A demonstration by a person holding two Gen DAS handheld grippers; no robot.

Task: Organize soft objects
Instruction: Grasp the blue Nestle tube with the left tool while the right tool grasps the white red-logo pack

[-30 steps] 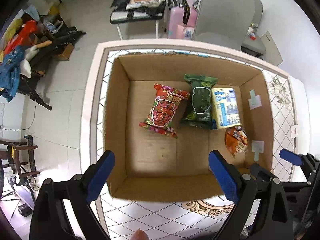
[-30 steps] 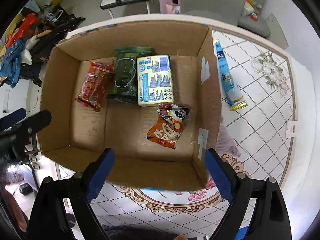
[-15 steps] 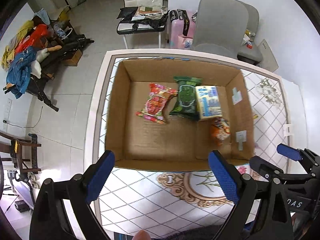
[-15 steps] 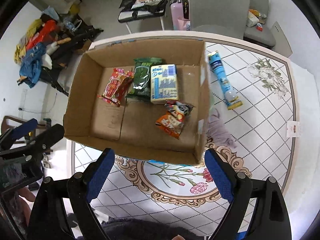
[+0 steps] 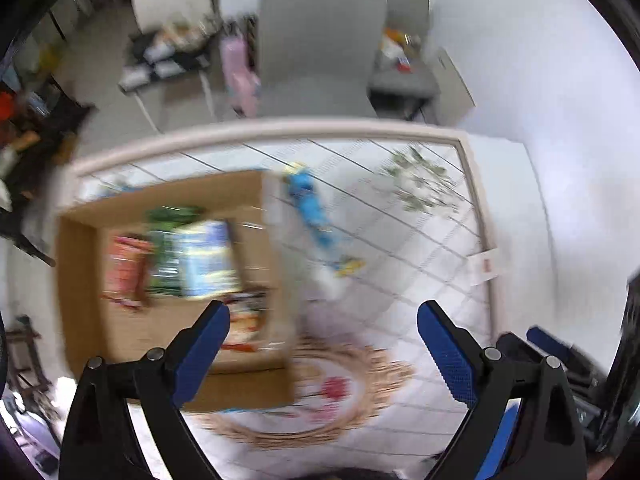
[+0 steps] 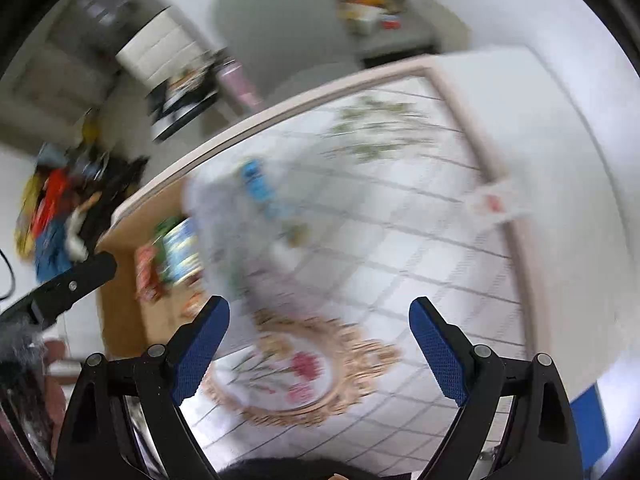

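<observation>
Both views are motion-blurred. A cardboard box (image 5: 80,280) sits at the table's left and holds a red snack packet (image 5: 126,268), a green packet (image 5: 168,240), a pale blue-printed pack (image 5: 206,258) and an orange packet (image 5: 244,326). A blue tube (image 5: 316,220) lies on the tablecloth right of the box; it also shows in the right wrist view (image 6: 260,188). My left gripper (image 5: 322,356) is open and empty above the box's near right corner. My right gripper (image 6: 320,350) is open and empty above the floral medallion (image 6: 296,372). The box shows at the left (image 6: 120,292).
The white tiled tablecloth (image 5: 400,240) covers the table up to its pale rim (image 5: 280,128). A small white card (image 5: 486,266) lies near the right edge. A grey chair (image 5: 316,40) stands behind the table, with clutter on the floor at far left.
Both cameras have swung to the right and pulled back. The box has slid from the centre to the left of each view, and the tube and tablecloth now fill the middle. Both grippers stay open.
</observation>
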